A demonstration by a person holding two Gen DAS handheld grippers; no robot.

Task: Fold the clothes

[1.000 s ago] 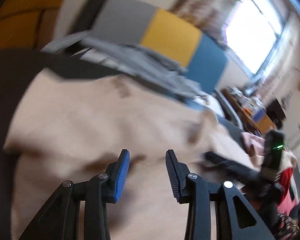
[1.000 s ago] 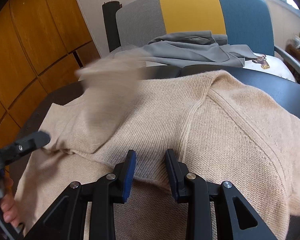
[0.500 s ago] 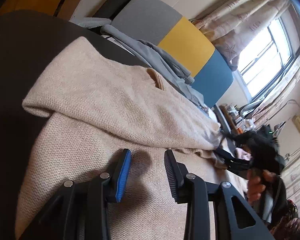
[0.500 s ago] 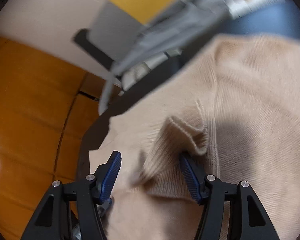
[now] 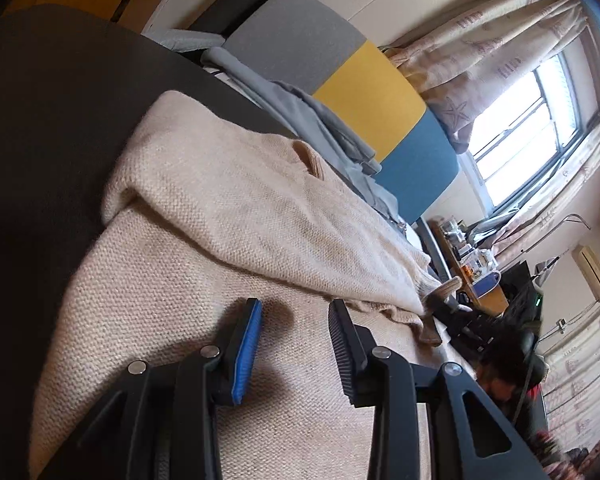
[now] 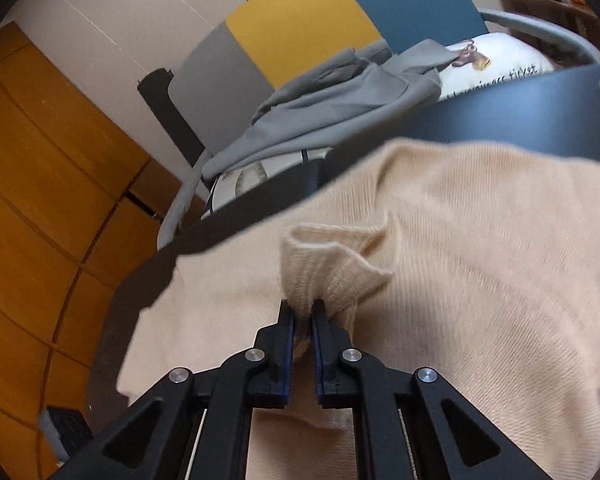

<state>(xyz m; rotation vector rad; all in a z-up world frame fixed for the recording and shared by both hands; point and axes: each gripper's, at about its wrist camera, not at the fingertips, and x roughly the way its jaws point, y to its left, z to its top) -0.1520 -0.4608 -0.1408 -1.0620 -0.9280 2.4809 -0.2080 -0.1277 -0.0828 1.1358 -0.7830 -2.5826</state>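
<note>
A beige knit sweater [image 5: 260, 208] lies on the black table [image 5: 60, 100], one sleeve folded across its body. My left gripper [image 5: 294, 308] hovers open just above the sweater's body, nothing pinched between its pads. In the right wrist view the sweater [image 6: 480, 260] fills the foreground. My right gripper [image 6: 302, 308] is closing its jaws, and the pads press on the ribbed cuff [image 6: 332, 264], which bunches up between them. The same cuff [image 5: 448, 288] shows at the far end of the folded sleeve in the left wrist view.
A grey, yellow and blue chair [image 6: 300, 28] stands behind the table with a grey garment [image 6: 340, 108] and a white printed cushion [image 6: 500, 56] on its seat. Wooden cabinet doors [image 6: 40, 160] are at the left. A person [image 5: 508, 364] is at the lower right, below a bright window [image 5: 532, 112].
My right gripper has rolled and gone from open around the ribbed cuff to closed on it. The sleeve now lies folded across the sweater's body. My left gripper has settled lower, still open.
</note>
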